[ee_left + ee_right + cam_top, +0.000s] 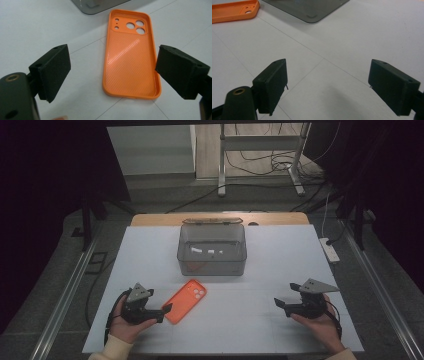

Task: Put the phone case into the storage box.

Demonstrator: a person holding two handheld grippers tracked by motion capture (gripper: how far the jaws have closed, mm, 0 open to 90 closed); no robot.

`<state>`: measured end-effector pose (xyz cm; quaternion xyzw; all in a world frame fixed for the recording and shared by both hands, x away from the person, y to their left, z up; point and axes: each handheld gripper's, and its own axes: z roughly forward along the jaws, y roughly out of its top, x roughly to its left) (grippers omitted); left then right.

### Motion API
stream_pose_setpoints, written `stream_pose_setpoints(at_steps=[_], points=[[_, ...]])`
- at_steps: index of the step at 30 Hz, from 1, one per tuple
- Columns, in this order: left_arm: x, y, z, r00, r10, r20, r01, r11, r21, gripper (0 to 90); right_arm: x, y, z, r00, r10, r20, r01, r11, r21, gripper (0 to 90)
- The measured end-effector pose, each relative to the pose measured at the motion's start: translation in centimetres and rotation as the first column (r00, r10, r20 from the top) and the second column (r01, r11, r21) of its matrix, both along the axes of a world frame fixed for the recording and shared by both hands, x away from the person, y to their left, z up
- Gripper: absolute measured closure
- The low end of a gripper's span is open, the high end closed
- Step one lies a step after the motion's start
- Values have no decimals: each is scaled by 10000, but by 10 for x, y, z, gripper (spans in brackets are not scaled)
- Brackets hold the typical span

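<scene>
- The orange phone case [184,300] lies hollow side up on the white tabletop [250,320], at 7 o'clock from the grey clear box [212,251].
- The left claw [163,312] stands wide and empty, just at the case's 8 o'clock end.
- The right claw [281,304] stands wide and empty, well apart at 3 o'clock.

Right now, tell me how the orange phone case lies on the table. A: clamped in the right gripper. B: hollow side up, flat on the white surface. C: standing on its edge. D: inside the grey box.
B: the orange phone case lies flat on the white table with its raised rim and hollow inside facing up, between the open jaws of the left gripper, which do not touch it.
</scene>
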<state>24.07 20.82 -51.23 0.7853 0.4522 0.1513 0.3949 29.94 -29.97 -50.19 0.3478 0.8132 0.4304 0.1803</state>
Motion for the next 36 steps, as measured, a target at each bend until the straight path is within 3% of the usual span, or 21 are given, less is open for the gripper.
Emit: stream_pose_setpoints(at_steps=[16, 26, 32, 36], points=[[-1, -1, 1, 10000, 19, -78, -19, 10000, 6, 144, 4, 1, 1, 10000, -66, -75, 67, 9999, 97, 158], [7, -13, 15, 9999, -6, -157, 11, 9994, 332, 148, 3, -1, 0, 9998, -150, -112, 151, 9998, 92, 160], [9, -16, 31, 9999, -146, 21, 144, 9978, 650, 151, 3, -2, 0, 9999, -98, -127, 99, 9999, 130, 161], [10, -15, 35, 9999, -155, -38, 157, 9974, 703, 152, 3, 0, -1, 9998, -115, -180, 114, 9999, -77, 158]])
